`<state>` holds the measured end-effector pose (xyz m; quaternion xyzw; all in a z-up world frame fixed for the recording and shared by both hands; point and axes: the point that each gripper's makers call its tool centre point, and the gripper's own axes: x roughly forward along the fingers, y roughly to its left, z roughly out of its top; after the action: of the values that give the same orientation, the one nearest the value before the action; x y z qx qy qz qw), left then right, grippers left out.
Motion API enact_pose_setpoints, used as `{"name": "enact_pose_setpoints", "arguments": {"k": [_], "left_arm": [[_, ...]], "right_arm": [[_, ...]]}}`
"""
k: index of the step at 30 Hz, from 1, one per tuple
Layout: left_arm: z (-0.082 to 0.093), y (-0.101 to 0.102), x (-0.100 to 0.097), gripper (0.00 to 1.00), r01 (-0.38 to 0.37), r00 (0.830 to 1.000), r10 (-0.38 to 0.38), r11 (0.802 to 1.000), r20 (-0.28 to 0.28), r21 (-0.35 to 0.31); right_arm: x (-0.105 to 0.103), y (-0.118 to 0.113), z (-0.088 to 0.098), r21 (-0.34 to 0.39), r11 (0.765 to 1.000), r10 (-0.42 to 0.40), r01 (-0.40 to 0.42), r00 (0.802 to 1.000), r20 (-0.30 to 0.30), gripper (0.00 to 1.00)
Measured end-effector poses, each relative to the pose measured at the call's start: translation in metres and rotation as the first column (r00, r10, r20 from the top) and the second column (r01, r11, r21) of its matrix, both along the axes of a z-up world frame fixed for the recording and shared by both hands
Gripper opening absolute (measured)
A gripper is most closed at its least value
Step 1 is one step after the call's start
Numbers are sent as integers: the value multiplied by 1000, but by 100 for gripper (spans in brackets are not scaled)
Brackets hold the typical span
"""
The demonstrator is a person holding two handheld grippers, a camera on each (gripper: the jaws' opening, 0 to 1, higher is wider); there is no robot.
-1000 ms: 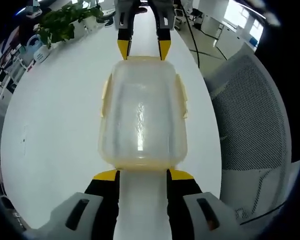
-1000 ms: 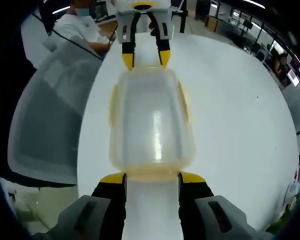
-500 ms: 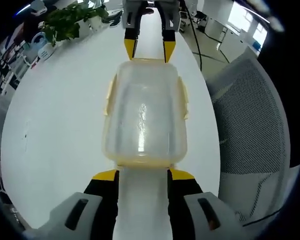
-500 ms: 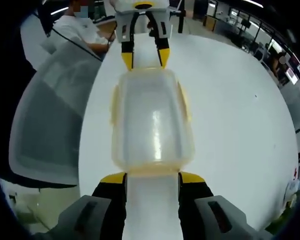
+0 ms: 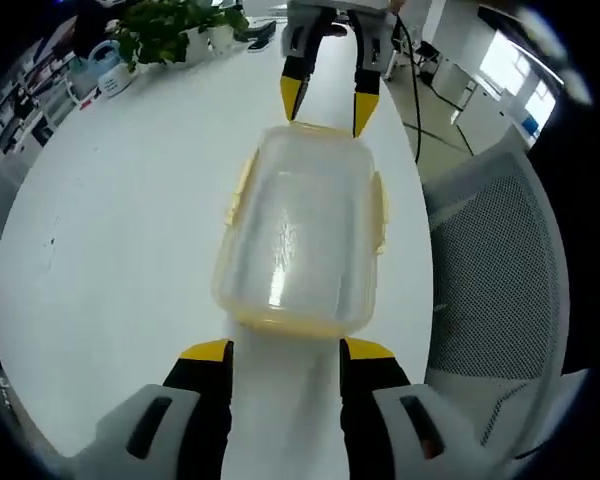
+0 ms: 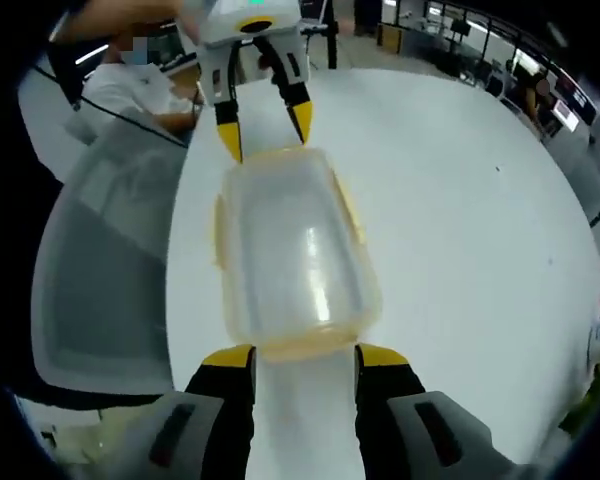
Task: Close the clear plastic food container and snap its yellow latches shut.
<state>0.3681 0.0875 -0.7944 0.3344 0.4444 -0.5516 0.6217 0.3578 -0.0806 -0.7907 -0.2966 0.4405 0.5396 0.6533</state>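
At the near short end of the clear plastic food container [image 5: 300,235], the left gripper [image 5: 285,352] is seen with jaws spread wide, nothing held, its yellow tips just beside the container's end. At the opposite short end, the right gripper [image 6: 294,357] is likewise spread and empty, tips just beside the container [image 6: 292,255]. The lidded container lies flat near one edge of the white table [image 5: 110,220]. Yellow latches [image 5: 380,212] line its long sides. A mesh chair [image 5: 500,270] stands beside that table edge.
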Motion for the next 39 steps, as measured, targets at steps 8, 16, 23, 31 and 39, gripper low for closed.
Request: {"name": "enact_pose_setpoints", "arguments": {"k": [8,16,23,31,39], "left_arm": [[3,0,3,41,-149,987,148,989,-67,-10],[-4,4,1,39,-330,928,324,944,-186,-1],[2,-2,-1,35,-489,836,454,871,-308,-41],[1,-2,3,38,-599,754,546,800,-364,-41],[-1,-15,1,37,-683,668,616,730,-418,-16]], "right_arm": [[2,-6,-5,-28,995,-102,101,994,-33,37],[9,-9,-4,-3,954,-300,301,948,-111,37],[10,-11,-4,-3,926,-373,378,914,-161,33],[10,-9,-2,16,881,-456,474,856,-242,33],[10,-2,-5,15,833,-522,554,793,-312,34]]}}
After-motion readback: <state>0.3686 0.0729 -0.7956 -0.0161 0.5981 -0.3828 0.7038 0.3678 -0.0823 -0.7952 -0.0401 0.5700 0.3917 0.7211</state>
